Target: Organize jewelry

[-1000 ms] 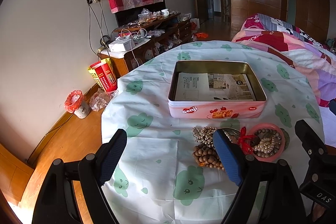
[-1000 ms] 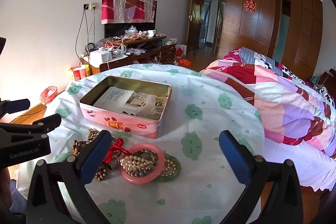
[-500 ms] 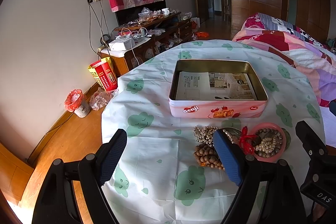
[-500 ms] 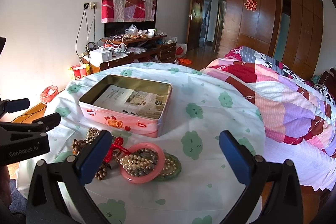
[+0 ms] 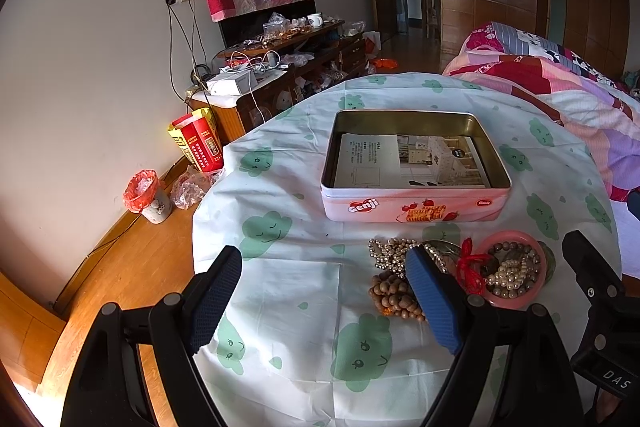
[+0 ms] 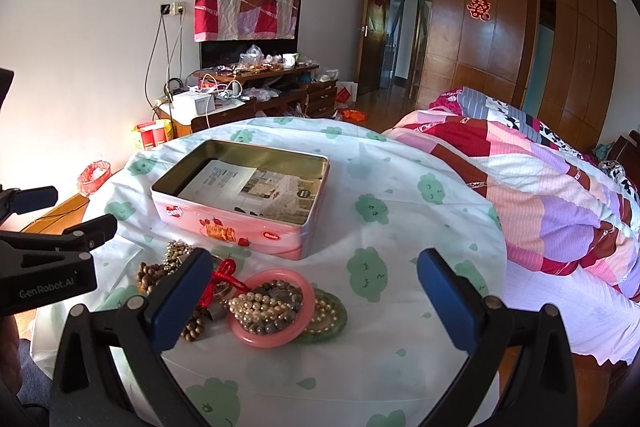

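Round table under a white cloth printed with green clouds. Open pink biscuit tin sits mid-table, lid absent, a printed leaflet lying flat on its floor. Tin judged light and rigid, with smooth walls; it likely needs no moving.

Jewelry lies heaped on the cloth just in front of the tin's near wall, none of it yet inside. Largest piece: pink bangle, lying flat, stiff and probably slick; best taken across the rim. A green bangle lies partly under it, possibly jade, so judged brittle if dropped. Pearl strand and darker bead strand are piled inside the pink ring: limp, will drape and swing, and may drag neighbours out. Wooden bead bracelet and a pale metallic bead chain lie to the left, touching; a red knotted cord lies between them and the pink ring. Tangling is the main risk; lifting one piece by a clear loop is advised.

Left gripper: jaws spread wide, empty, above the cloth left of the heap. Right gripper: jaws spread wide, empty, its left finger over the heap's edge.
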Available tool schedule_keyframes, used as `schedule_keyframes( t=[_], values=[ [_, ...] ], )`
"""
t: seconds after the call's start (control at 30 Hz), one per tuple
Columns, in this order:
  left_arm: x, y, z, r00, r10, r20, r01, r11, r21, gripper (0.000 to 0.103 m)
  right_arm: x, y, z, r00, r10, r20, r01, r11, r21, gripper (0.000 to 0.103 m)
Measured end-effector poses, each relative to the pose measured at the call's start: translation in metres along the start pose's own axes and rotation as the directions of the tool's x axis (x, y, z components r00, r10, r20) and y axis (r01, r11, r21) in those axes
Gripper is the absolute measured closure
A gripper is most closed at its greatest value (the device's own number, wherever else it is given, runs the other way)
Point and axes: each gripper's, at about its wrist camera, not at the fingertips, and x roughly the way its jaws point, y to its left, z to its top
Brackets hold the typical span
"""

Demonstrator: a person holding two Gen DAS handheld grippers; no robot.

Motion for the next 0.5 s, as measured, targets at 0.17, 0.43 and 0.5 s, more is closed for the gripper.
schedule_keyframes(
  t=[0.17,0.43,0.5],
  values=[
    [0.0012,-0.0009,-0.0013,1.000,0.001,-0.002,-0.001,1.000,0.001,0.019,0.0009,0.0000,-0.0008,1.000,0.000,0.001,0.000,1.000,-0.001,0.000],
    [0.0042,-0.0043,-0.0046,1.000,0.003,-0.013,-0.003,1.000,0.007,0.019,0.0035,0.0028,-0.0048,1.000,0.004,-0.009,-0.004,1.000,-0.004,0.000],
    [0.0060,-0.0047,-0.0063,1.000,0.004,-0.020,-0.003,1.000,0.010,0.019,0.0032,0.0038,-0.0035,1.000,0.004,-0.012,-0.004,1.000,-0.006,0.000]
  ],
)
